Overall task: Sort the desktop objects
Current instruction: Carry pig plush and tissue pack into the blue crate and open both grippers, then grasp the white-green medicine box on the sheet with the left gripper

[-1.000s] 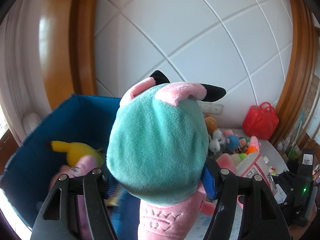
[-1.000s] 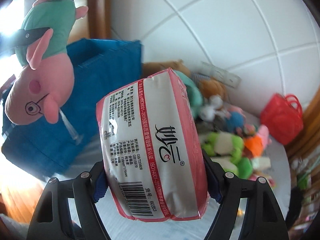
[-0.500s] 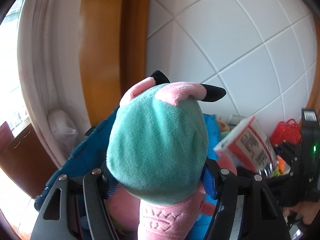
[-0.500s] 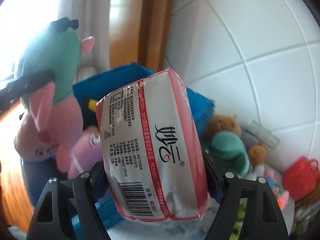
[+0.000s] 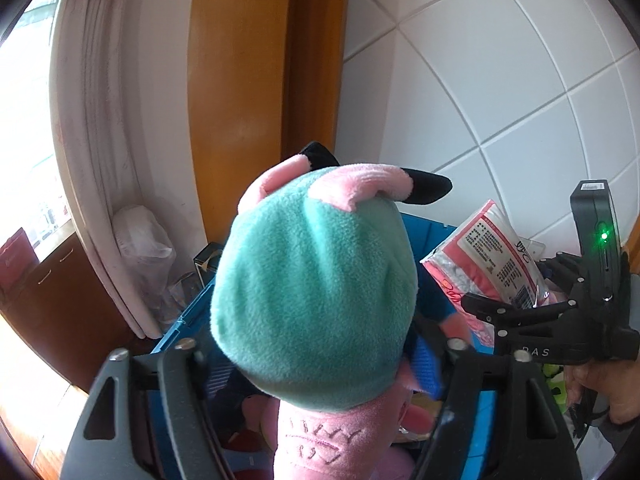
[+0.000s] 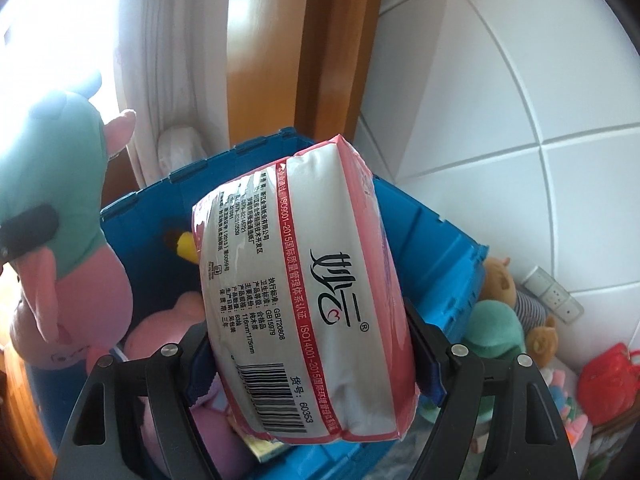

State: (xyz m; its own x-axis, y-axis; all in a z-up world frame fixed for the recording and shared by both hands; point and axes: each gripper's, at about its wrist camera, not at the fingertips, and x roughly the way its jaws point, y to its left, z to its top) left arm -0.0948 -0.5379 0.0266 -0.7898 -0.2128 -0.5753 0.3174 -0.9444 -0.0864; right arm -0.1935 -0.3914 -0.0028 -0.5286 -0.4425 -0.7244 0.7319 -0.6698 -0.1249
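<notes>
My left gripper (image 5: 316,360) is shut on a plush pig (image 5: 312,292) in a teal dress, held up over the blue bin (image 5: 424,226). The right wrist view has the same pig (image 6: 60,240) at the left, above the bin's near corner. My right gripper (image 6: 308,360) is shut on a pink and white tissue pack (image 6: 304,292), which hangs over the open blue bin (image 6: 432,240). From the left wrist, the tissue pack (image 5: 488,256) and right gripper (image 5: 516,284) sit just right of the pig. A yellow plush (image 6: 186,246) and a pink plush (image 6: 160,328) lie inside the bin.
A pile of plush toys (image 6: 500,320) and a red bag (image 6: 608,372) lie on the table right of the bin. A wall socket (image 6: 554,296) sits on the tiled wall behind. A wooden door frame (image 5: 240,100) and a white curtain (image 5: 108,120) stand behind the bin.
Both grippers have carried their loads left, from above the table to above the blue bin. The tissue pack now hangs close beside the pig.
</notes>
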